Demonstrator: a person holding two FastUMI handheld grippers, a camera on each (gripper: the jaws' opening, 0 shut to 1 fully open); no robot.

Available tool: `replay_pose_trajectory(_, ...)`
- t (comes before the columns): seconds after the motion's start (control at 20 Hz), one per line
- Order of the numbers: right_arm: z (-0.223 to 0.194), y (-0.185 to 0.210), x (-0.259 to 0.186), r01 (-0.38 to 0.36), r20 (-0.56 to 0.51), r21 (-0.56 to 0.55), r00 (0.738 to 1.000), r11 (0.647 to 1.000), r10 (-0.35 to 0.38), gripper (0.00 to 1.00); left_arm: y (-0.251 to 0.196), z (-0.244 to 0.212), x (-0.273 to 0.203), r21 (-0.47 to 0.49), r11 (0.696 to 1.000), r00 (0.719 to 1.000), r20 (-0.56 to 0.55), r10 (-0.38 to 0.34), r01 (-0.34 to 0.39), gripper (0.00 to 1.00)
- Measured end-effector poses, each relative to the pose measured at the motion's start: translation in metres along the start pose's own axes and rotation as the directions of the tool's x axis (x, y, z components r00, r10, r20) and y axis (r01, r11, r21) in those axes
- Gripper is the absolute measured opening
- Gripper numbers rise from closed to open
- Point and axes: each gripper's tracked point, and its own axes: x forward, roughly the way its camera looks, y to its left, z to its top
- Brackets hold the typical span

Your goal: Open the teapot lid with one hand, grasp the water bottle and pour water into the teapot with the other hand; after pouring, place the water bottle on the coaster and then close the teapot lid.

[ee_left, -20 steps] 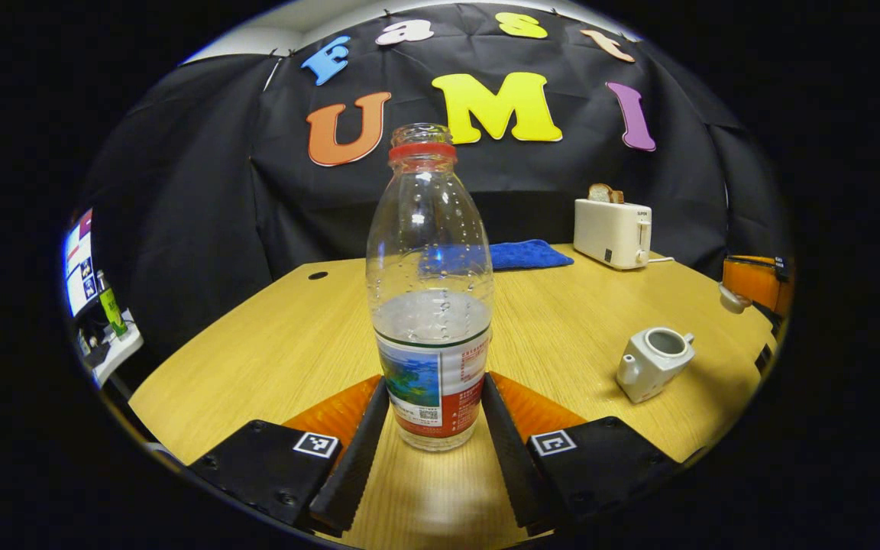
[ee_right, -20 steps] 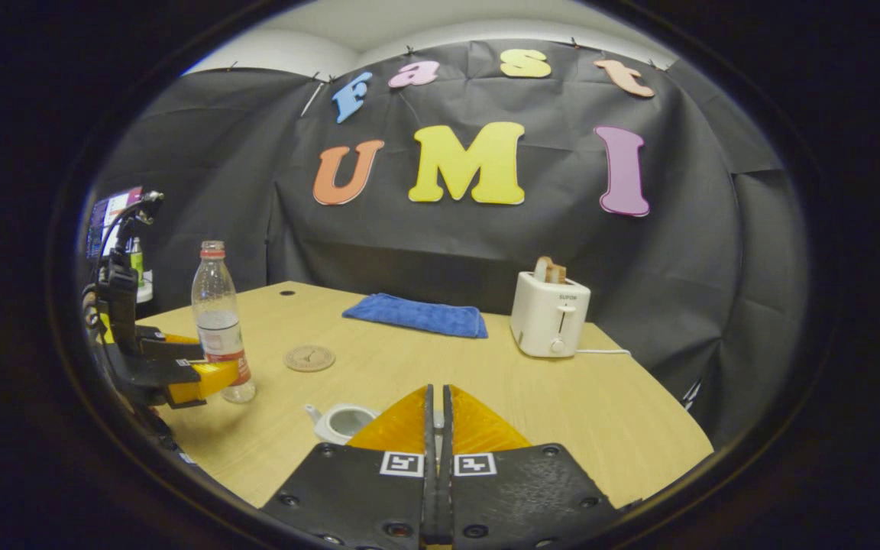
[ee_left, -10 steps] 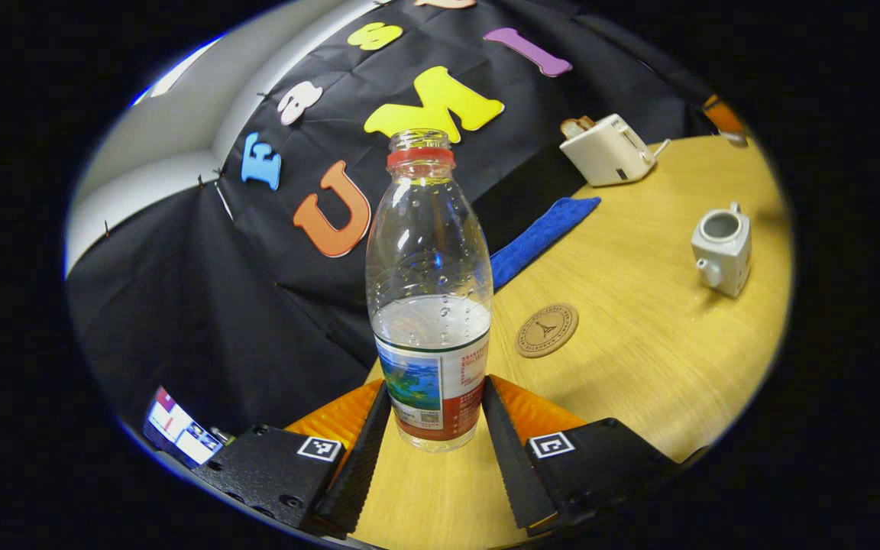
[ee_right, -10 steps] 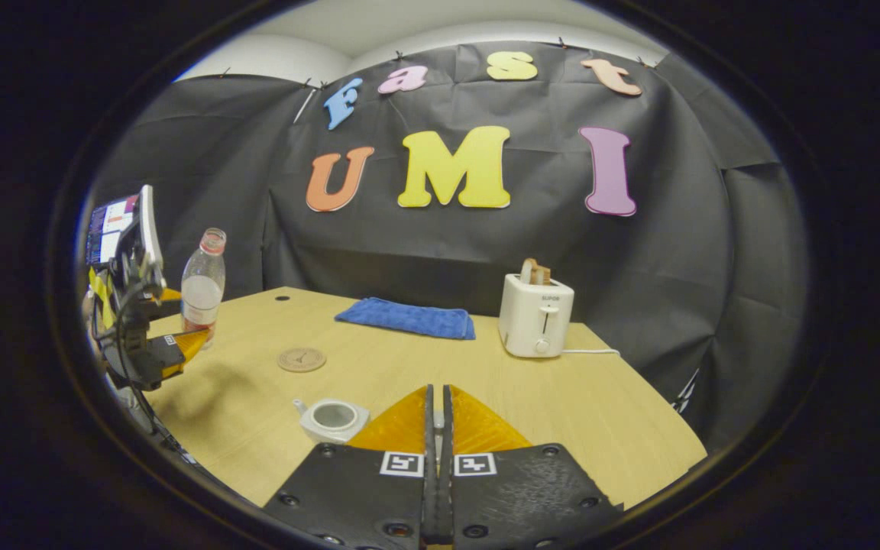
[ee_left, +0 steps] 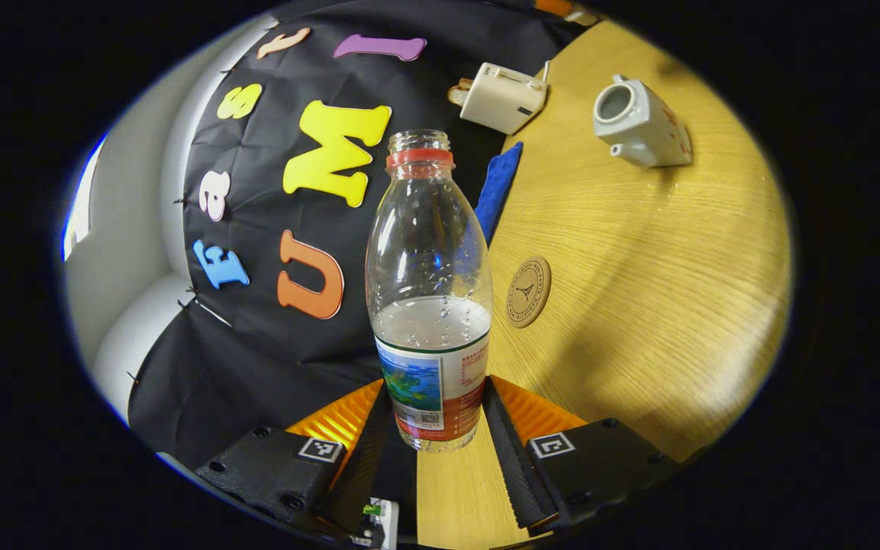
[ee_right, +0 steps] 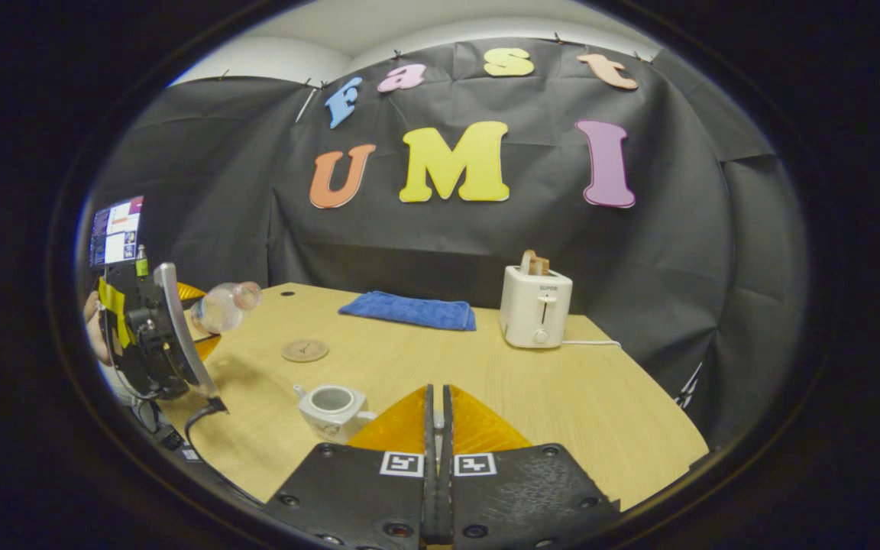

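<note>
In the left gripper view, the water bottle is clamped between the fingers of the left hand-held gripper, tipped over the worktop; in the right gripper view, the right hand-held gripper is seen pressed together, what it holds hidden, the lidless teapot standing near the worktop's front edge.

The clear, uncapped bottle, part full, is held tilted above the tabletop. The white teapot stands lidless. The round coaster lies bare between them.
</note>
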Motion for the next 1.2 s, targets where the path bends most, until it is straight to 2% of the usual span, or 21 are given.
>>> replay_pose_trajectory(0.2, -0.003, -0.012, -0.001, 0.007, 0.002, 0.013, 1.000, 1.000, -0.007, 0.00, 0.005, 0.021, 0.000, 0.125, 0.992, 0.999, 0.042, 0.026, -0.031, 0.74)
replay_pose_trajectory(0.35, -0.006, -0.017, -0.002, 0.008, -0.001, 0.013, 1.000, 1.000, -0.008, 0.00, 0.006, 0.037, -0.005, 0.234, 0.970, 0.995, 0.086, 0.042, -0.061, 0.74)
replay_pose_trajectory(0.6, -0.008, -0.021, -0.005, 0.002, 0.003, 0.008, 1.000, 1.000, -0.002, 0.00, 0.003, 0.056, -0.006, 0.354, 0.933, 0.994, 0.105, 0.033, -0.068, 0.73)
replay_pose_trajectory(1.2, -0.018, -0.037, -0.006, 0.012, -0.003, 0.032, 1.000, 0.999, -0.012, 0.00, 0.007, 0.074, -0.002, 0.494, 0.867, 0.993, 0.114, 0.011, -0.067, 0.74)
